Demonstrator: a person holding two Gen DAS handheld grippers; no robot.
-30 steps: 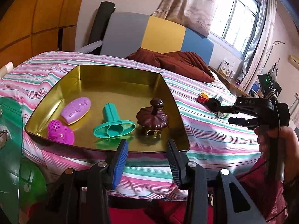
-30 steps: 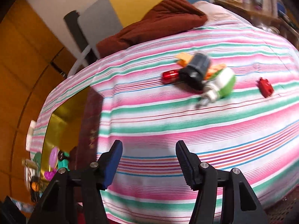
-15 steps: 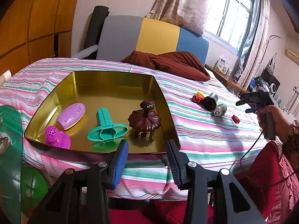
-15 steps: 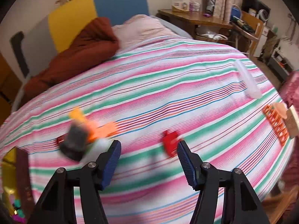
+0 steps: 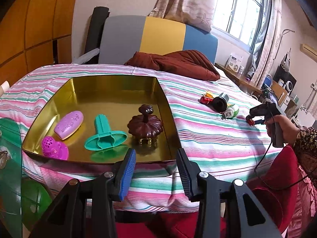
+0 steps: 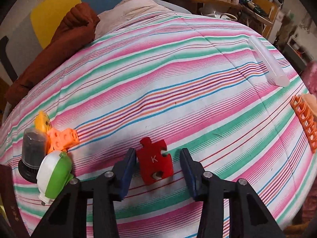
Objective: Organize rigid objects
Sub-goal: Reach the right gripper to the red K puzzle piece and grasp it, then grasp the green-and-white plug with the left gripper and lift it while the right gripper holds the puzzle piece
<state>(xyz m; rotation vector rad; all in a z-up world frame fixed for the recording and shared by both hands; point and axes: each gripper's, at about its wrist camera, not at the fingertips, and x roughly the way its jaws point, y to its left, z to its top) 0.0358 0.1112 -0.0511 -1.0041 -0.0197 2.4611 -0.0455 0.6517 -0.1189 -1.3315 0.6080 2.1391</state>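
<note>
Closing around the flat red K-marked jigsaw piece (image 6: 155, 163) without yet pinching it, the right gripper (image 6: 158, 168) risks skidding it across the soft striped bedspread (image 6: 178, 91), while the left gripper (image 5: 156, 170) hangs half-open and empty.

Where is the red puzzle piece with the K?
In the right wrist view, the red puzzle piece lies on the striped bedspread between the closing right gripper fingers, right of the green-and-white toy.

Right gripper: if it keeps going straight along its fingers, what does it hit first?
Most likely the red puzzle piece, lying on the striped bedspread between the closing fingers of the right gripper. The left pad looks near its edge; contact is unclear.
</note>
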